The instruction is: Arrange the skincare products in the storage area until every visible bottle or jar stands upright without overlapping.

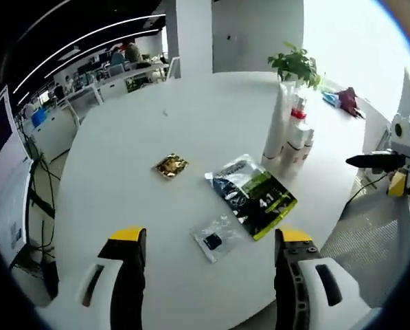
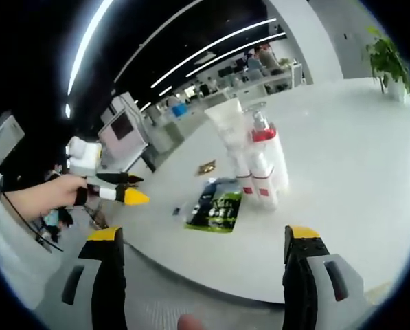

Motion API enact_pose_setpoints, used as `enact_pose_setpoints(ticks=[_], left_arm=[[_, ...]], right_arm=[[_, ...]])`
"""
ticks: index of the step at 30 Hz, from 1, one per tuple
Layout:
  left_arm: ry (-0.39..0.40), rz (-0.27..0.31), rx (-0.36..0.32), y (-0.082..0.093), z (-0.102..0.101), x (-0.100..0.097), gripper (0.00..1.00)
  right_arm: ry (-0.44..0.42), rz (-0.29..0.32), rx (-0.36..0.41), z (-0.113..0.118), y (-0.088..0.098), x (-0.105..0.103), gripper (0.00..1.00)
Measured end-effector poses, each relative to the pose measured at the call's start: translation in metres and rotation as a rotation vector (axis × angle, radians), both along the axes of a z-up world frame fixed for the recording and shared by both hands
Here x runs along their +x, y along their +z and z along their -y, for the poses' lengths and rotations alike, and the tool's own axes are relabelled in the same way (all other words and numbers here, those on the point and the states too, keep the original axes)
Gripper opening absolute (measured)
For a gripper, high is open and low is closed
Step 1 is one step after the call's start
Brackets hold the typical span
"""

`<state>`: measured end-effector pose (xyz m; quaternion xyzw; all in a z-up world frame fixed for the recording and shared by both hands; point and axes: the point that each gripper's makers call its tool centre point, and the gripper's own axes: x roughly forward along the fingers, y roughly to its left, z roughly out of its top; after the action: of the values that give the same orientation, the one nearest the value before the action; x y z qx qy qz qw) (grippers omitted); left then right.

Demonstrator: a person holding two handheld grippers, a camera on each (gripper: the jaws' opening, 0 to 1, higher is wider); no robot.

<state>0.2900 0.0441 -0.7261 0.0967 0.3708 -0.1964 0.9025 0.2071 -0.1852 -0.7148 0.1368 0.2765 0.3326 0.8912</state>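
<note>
Both grippers are held wide open and empty: the left gripper (image 1: 210,256) over the near table edge, the right gripper (image 2: 203,251) facing the skincare bottles (image 2: 259,168). The bottles stand upright, clustered touching, toward the far side of the white table (image 2: 342,151). They are judged light, smooth, slippery and easily toppled; a hold low on the body is advised. A dark pouch (image 2: 217,206), a clear sachet (image 1: 215,238) and a gold packet (image 1: 171,166) lie nearby.

Both views look in at the bottle cluster (image 1: 289,134) (image 2: 256,161) from opposite table (image 1: 211,110) (image 2: 342,172) edges, sharing it.
</note>
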Motion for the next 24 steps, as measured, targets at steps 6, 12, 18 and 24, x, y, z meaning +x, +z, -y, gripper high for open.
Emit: enact_pose_setpoints(ticks=[6, 12, 18, 24], left_arm=[[-0.036, 0.005, 0.005, 0.005, 0.013, 0.026, 0.73], [-0.067, -0.01, 0.006, -0.002, 0.021, 0.033, 0.73], [-0.077, -0.02, -0.012, -0.007, 0.019, 0.049, 0.73], [-0.053, -0.023, -0.002, -0.014, 0.015, 0.072, 0.73]], right_arm=[[-0.004, -0.01, 0.005, 0.0, -0.001, 0.0, 0.96], [0.002, -0.016, -0.004, 0.0, -0.002, 0.0, 0.95], [-0.007, -0.028, 0.014, 0.001, -0.002, 0.001, 0.93], [0.001, -0.045, -0.034, 0.0, -0.008, 0.001, 0.94]])
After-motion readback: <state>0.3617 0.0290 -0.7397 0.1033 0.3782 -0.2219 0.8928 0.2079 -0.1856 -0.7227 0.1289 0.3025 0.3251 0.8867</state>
